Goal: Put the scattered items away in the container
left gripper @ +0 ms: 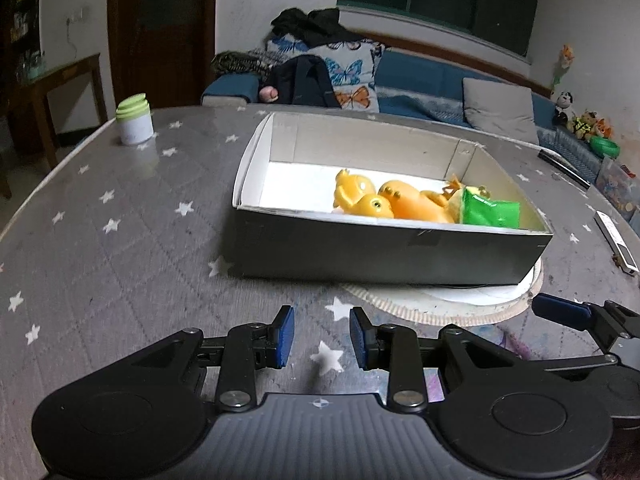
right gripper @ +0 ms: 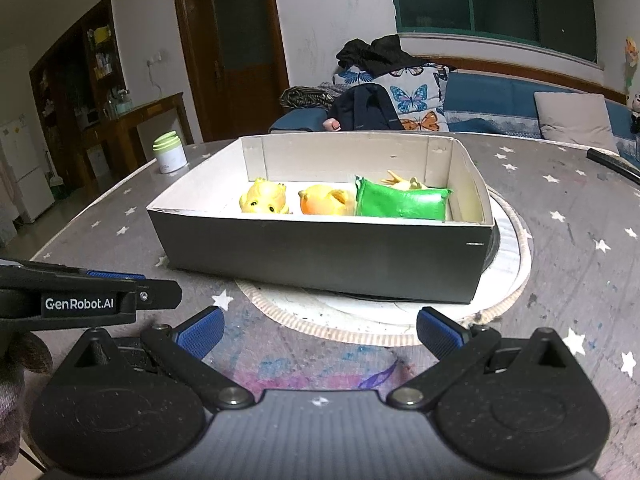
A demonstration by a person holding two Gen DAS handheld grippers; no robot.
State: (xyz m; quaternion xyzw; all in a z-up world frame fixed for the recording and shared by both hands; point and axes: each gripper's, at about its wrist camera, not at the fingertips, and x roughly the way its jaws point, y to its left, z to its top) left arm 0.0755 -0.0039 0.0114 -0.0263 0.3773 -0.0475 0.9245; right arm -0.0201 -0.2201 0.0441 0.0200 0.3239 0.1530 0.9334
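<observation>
Nearest in both views are the two grippers, both empty and poised above the grey star-patterned table (left gripper: 100,240), short of the box. The left gripper (left gripper: 322,338) has its blue pads partly spread, with only bare tabletop showing in the gap; the right gripper (right gripper: 318,334) stands wide apart, also with nothing between its fingers and touching nothing. Just beyond them sits the container, a dark cardboard box (right gripper: 320,258) with a white interior, resting on a round pale mat (right gripper: 516,264). Inside it lie several yellow and orange rubber toys (right gripper: 266,200) and a green pouch (right gripper: 400,202), grouped toward the right half in the left wrist view. This looks like the closing stage: no loose toy shows on the visible tabletop near the box, so the gathering seems nearly or fully done. Farther off at the left stands a white jar with a green lid (left gripper: 134,120), and if it counts as scattered, the next move would call for a long reach leftward and a wider spread to take it.
</observation>
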